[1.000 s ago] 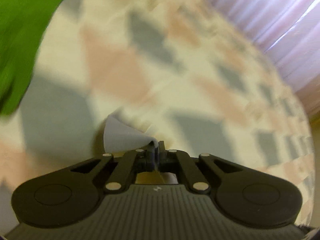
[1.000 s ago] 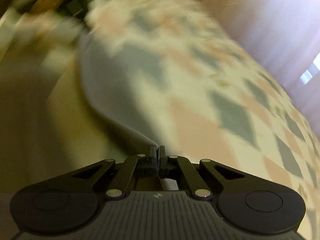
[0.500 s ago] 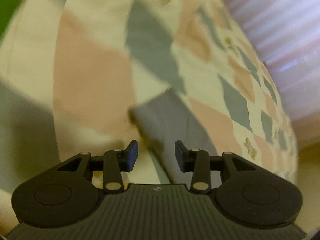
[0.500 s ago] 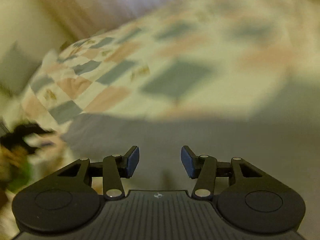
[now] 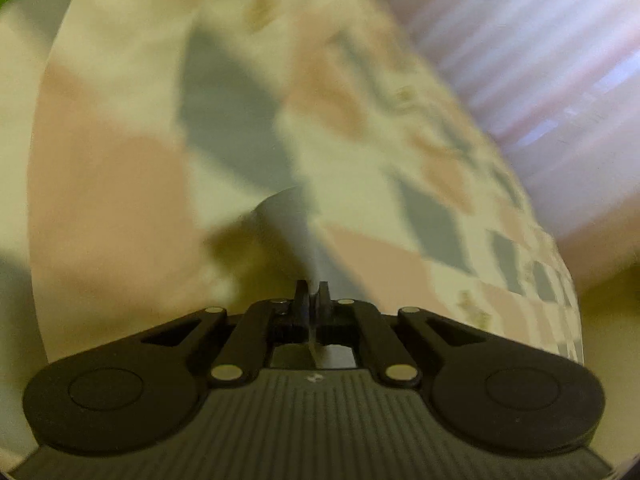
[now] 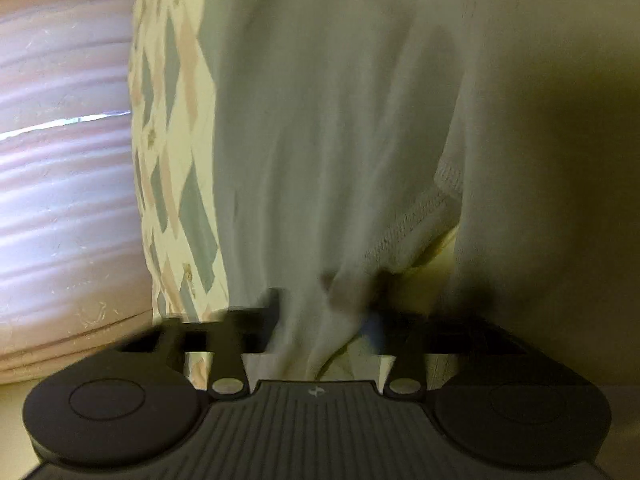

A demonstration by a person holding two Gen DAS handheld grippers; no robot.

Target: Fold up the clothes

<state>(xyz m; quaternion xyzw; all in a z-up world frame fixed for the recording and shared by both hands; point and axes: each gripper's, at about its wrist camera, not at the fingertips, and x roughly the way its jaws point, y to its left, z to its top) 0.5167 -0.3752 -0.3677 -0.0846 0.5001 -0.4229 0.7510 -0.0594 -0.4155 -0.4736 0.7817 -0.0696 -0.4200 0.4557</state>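
Patchwork bedding [image 5: 120,184] fills the background. Left gripper [image 5: 312,292]: jaws clamped together on a corner of the grey garment [image 5: 288,224], which extends up-frame from them. Right gripper [image 6: 324,312]: jaws closing, bunched garment hem [image 6: 404,232] between them, cloth running toward upper frame; pad contact cannot be confirmed.
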